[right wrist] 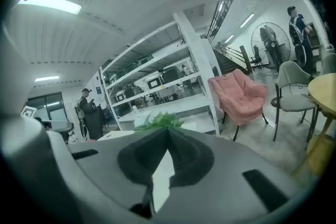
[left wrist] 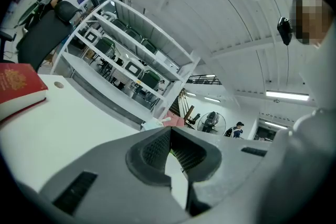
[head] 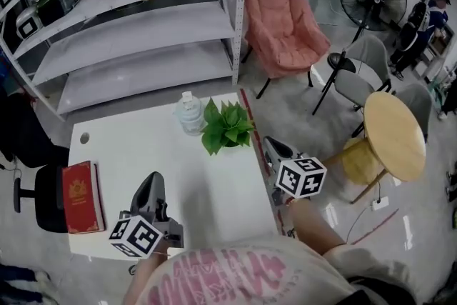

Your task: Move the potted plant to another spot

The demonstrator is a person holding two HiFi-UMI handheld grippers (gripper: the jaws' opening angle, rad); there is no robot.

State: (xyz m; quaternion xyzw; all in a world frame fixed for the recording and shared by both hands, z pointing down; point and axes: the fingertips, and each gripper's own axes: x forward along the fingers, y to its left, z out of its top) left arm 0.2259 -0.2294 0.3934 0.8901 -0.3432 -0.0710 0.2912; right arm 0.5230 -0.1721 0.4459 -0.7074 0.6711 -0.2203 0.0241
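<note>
White desk (head: 214, 189) spans most of the scene. Over its near edge sits the left tool (head: 152, 181), and by its right edge the right tool (head: 268, 143). Both have their jaws pressed together and hold nothing. The potted plant (head: 227, 126) stands at the far right corner, near the right tool's tip, with a plastic bottle (head: 189, 113) just beside it. Leaves hide the pot. A reach with unspread jaws could shove it off the edge, topple the bottle, or pinch only foliage.
</note>
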